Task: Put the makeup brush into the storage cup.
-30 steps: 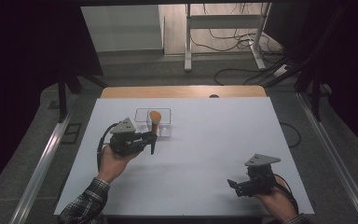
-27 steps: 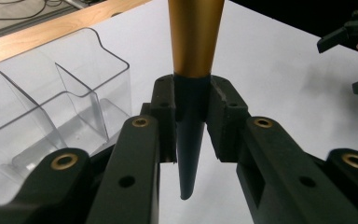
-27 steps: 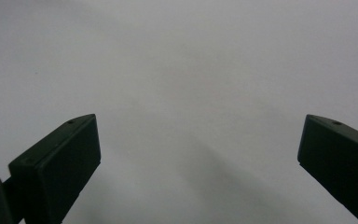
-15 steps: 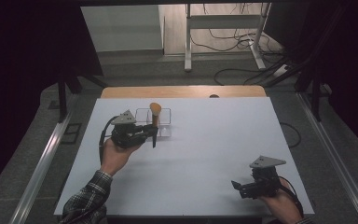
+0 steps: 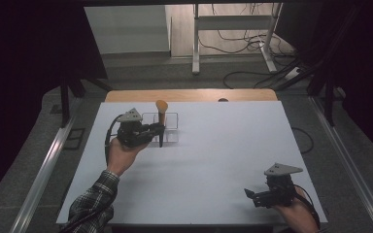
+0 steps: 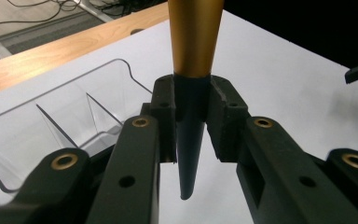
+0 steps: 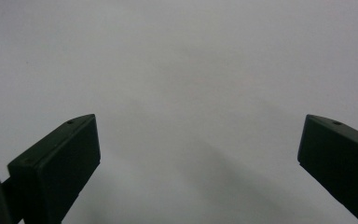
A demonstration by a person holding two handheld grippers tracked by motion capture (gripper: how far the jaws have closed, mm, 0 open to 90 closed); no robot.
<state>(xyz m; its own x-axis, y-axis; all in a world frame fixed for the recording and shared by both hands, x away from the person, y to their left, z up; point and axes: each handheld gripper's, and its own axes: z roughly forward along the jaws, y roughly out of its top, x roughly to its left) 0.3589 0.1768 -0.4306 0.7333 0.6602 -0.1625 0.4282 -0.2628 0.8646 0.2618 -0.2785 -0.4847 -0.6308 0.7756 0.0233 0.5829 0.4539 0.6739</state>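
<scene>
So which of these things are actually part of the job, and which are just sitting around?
In the job:
- left gripper, shut on the brush
- clear tray, beside it

Just about:
- right gripper, open and holding nothing
- cables on the floor
- metal stand behind the table

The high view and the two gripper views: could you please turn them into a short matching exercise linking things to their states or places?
Things:
1. left gripper
2. right gripper
3. clear divided tray
4. brush

States:
A. jaws wide apart, nothing between them
B. upright, gold above, dark pointed tip below
C. shut on the brush
D. empty, beside the held brush

Pairs: 1-C, 2-A, 3-D, 4-B
</scene>
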